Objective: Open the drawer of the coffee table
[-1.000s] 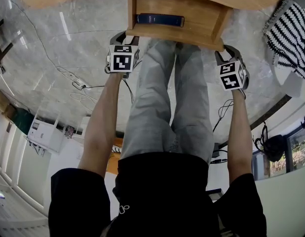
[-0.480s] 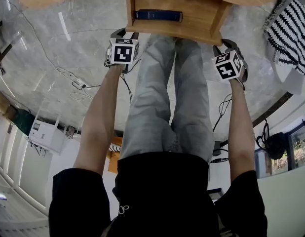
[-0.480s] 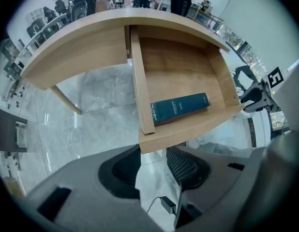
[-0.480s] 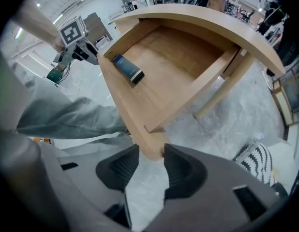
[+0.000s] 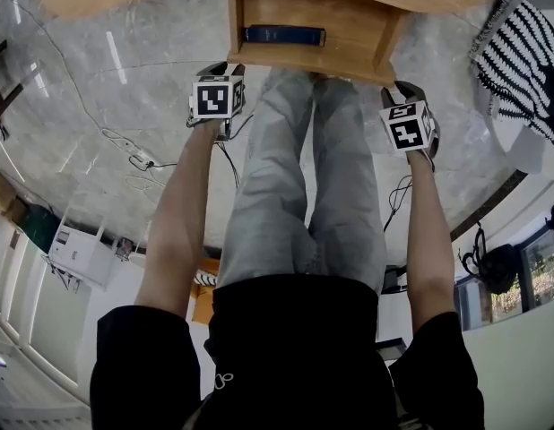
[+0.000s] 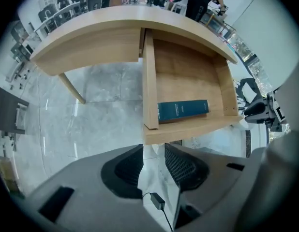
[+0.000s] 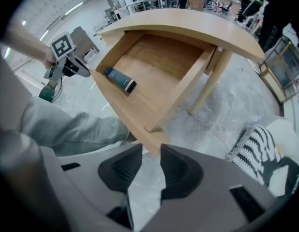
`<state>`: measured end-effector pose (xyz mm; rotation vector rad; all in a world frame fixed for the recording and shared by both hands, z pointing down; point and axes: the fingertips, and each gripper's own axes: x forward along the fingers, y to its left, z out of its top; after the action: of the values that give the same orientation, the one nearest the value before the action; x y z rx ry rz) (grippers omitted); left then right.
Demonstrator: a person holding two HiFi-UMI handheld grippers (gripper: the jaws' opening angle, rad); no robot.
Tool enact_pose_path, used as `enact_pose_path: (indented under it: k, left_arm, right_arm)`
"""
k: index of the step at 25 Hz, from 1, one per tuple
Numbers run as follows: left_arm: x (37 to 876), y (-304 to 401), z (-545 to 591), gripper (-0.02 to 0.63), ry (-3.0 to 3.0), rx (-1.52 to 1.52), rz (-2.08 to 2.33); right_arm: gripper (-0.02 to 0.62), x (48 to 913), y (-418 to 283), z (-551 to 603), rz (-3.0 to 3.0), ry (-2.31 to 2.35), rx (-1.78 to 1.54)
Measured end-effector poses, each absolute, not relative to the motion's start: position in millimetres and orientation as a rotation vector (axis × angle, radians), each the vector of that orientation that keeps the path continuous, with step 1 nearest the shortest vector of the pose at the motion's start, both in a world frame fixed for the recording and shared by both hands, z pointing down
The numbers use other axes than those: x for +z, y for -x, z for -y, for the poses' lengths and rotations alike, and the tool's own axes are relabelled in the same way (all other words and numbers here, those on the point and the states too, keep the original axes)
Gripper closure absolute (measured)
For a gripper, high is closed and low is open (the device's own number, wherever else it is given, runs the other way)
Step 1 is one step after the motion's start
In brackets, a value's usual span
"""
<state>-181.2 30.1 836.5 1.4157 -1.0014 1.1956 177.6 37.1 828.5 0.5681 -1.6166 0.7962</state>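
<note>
Drawer (image 6: 188, 76): stands well out of the coffee table (image 6: 91, 33), blue book (image 6: 183, 110) inside, front edge just ahead of both grippers' tips. Left gripper (image 6: 153, 149) and right gripper (image 7: 152, 151): one at each front corner, jaws partly apart and just been narrowing, gripping nothing. The pull looks done, though the right jaws may graze the corner.
</note>
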Motion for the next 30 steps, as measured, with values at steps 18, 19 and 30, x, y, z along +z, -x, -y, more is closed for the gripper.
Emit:
enact_pose_path:
  k: [18, 19, 30]
  left_arm:
    - [631, 114, 79, 0.597, -1.676, 0.525, 1.102]
    - [615, 110, 87, 0.597, -1.694, 0.5, 1.112]
    - [422, 101, 196, 0.597, -2.008, 0.396, 1.357]
  right_arm:
    - [0.581, 647, -128, 69, 1.934, -0.997, 1.068]
    - [0.581, 632, -126, 77, 1.96, -1.017, 1.062]
    - [0.584, 442, -117, 176, 2.293, -1.268, 0.904]
